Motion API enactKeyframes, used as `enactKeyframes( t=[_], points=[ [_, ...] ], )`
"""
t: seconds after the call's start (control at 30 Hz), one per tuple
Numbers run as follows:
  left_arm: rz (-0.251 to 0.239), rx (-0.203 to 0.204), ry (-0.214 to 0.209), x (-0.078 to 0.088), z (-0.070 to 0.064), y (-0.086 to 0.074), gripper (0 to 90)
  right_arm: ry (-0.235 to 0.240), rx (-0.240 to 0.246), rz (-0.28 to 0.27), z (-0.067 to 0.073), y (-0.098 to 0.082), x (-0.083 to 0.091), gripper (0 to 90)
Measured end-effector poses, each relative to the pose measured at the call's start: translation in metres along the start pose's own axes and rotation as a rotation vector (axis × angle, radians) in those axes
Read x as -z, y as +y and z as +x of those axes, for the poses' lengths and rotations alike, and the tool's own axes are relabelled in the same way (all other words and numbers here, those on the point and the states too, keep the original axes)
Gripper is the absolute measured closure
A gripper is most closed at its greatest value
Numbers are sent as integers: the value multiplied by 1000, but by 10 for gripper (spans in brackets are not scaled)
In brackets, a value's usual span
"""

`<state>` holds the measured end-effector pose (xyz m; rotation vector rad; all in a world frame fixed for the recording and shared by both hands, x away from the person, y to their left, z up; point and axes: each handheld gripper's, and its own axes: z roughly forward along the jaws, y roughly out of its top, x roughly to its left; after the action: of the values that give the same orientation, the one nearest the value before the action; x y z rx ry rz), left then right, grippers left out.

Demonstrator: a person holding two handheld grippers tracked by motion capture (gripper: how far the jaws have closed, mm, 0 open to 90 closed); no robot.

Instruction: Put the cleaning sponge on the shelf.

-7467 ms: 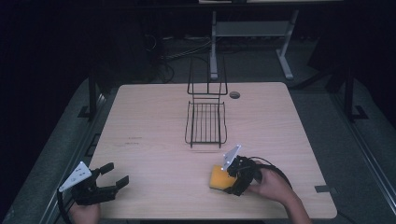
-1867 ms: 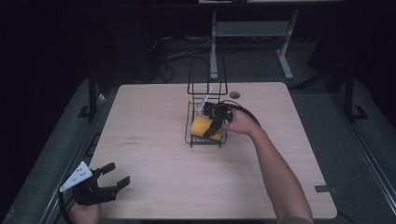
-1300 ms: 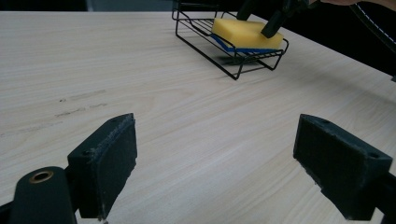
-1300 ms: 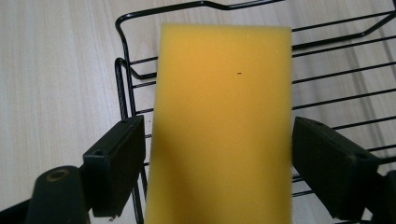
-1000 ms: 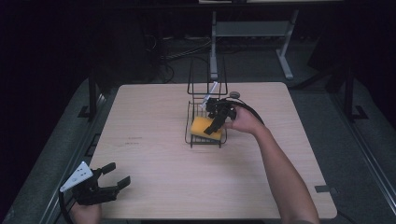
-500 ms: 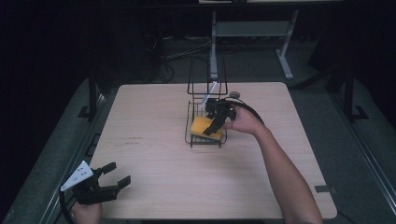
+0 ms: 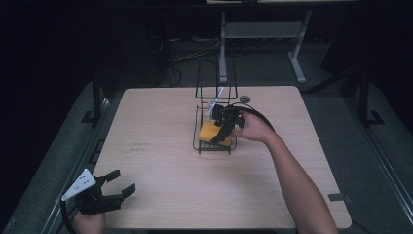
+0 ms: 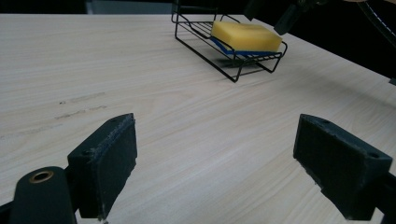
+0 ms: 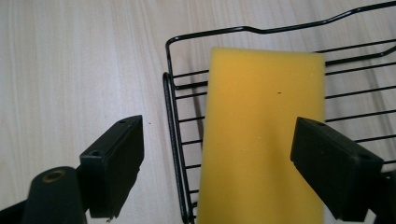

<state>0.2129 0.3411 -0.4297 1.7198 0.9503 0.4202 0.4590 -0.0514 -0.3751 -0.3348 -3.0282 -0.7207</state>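
Nearest the person, the left gripper sits at the front left corner of the counter, just where it was 7.5 seconds ago, its jaws spread wide with only bare wood between them in the left gripper view. Farther back, the right arm has reached forward from the front right of the counter, where it held the sponge 7.5 seconds ago, to the wire rack near the middle. The yellow sponge now lies flat on the rack's tray, its blue underside showing in the left gripper view. The right gripper hangs just over the sponge, and in its own view the jaws are released, standing apart on either side of the sponge without touching it; half a second ago it was in about the same spot. Behind the tray, the rack's tall wire back stands upright.
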Motion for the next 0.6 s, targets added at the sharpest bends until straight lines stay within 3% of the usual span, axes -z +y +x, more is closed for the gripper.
enactKeyframes(
  t=[0.17,0.6],
  points=[
    [-1,-1,1,1,0,0,128,-5,-1,27,5,0,2,172],
    [0,-3,-3,0,-1,0,128,8,-10,17,14,-5,2,172]
  ],
)
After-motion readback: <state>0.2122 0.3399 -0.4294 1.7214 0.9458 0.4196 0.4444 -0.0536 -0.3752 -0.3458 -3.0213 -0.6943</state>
